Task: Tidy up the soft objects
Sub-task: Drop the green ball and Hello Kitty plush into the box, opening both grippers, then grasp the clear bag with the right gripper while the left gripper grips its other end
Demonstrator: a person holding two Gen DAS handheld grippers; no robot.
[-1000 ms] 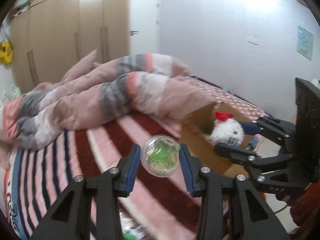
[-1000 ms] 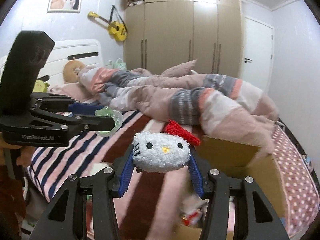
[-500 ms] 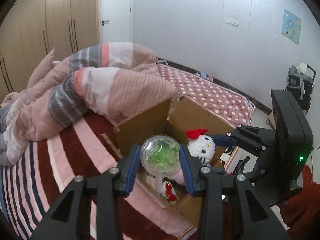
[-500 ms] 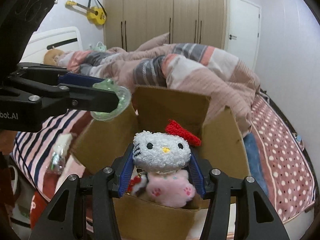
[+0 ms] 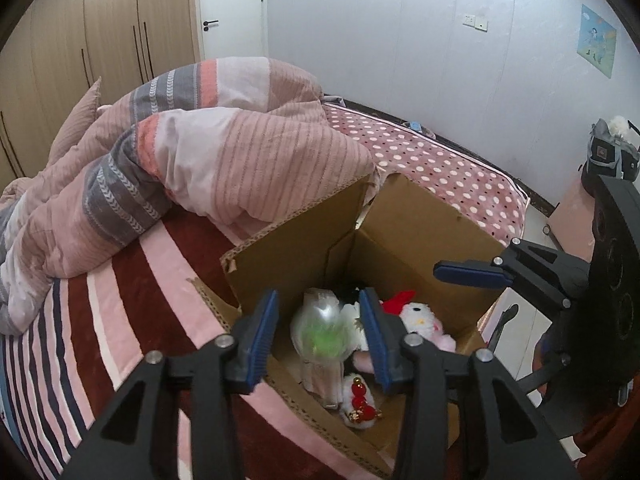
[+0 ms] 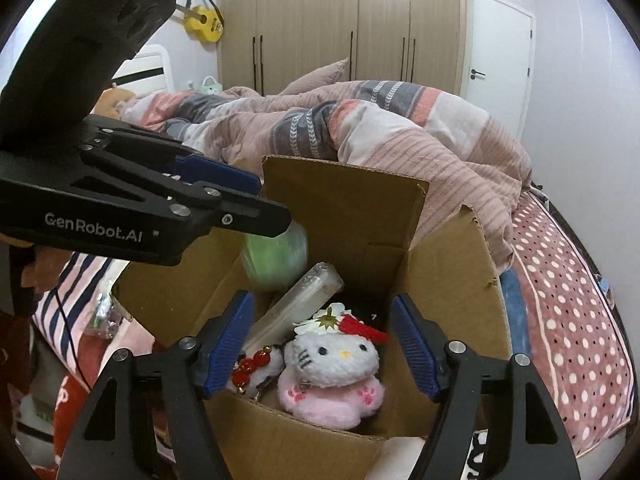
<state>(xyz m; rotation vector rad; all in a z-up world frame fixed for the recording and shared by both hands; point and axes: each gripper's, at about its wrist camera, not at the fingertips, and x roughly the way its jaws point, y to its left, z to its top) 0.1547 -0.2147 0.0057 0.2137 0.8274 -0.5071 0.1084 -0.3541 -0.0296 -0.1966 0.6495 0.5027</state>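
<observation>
An open cardboard box (image 5: 304,248) (image 6: 448,280) stands on the bed. My left gripper (image 5: 320,336) is open above it; the clear ball with a green toy inside (image 5: 322,336) (image 6: 276,260) is blurred between the jaws, free of the pads, dropping into the box. My right gripper (image 6: 324,348) is open over the box. The white and pink cat plush with a red bow (image 6: 332,368) (image 5: 420,320) lies on the box floor below it. A clear plastic case (image 6: 296,300) and a small red-beaded plush (image 6: 252,368) also lie inside.
A pink and grey striped duvet (image 5: 180,168) is piled behind the box. The striped sheet (image 5: 100,312) lies to the left, the polka-dot blanket (image 6: 560,300) to the right. Wardrobes (image 6: 340,24) and a door stand behind.
Both grippers moved over the box and opened. The cat plush dropped into the box. The green ball left the left pads and is falling.
</observation>
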